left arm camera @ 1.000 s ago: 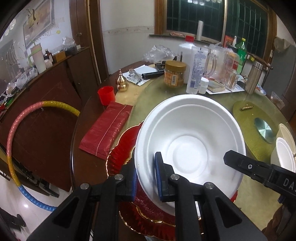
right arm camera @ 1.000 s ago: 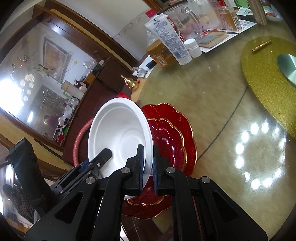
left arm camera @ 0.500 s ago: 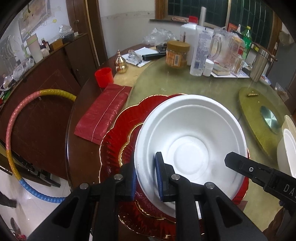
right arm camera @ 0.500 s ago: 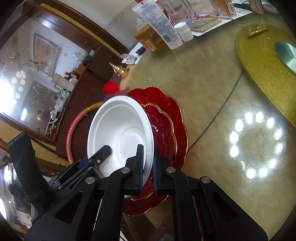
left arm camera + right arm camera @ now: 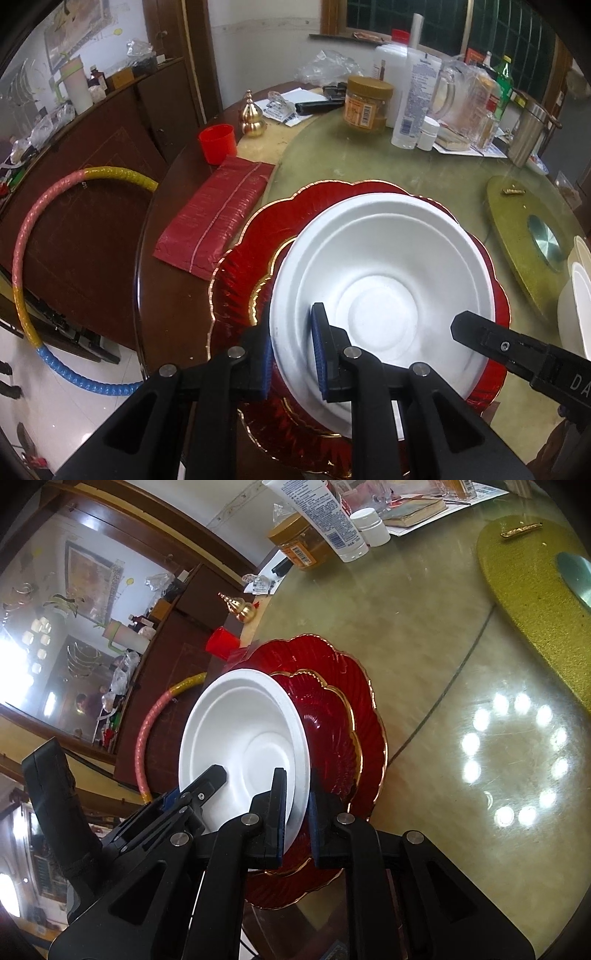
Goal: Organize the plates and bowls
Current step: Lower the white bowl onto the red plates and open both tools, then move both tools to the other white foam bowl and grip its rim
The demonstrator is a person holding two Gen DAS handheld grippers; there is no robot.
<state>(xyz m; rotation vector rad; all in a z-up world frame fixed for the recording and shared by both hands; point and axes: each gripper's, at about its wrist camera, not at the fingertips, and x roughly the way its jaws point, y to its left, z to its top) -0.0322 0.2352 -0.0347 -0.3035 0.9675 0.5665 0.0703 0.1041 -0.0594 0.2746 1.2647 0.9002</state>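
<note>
White bowl [image 5: 384, 295] lower over red plates [image 5: 258, 236]

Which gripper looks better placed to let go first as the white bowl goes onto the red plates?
Probably the right gripper: its side of the white bowl sits low against the red plates, while the left gripper holds the raised side.

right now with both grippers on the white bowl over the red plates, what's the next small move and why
Probably lower it a little and let go. The left gripper and right gripper each pinch the rim of the white bowl, which sits tilted over the smaller red plate stacked on the larger red plate. Contact underneath is hidden, so ease down level before opening.
</note>
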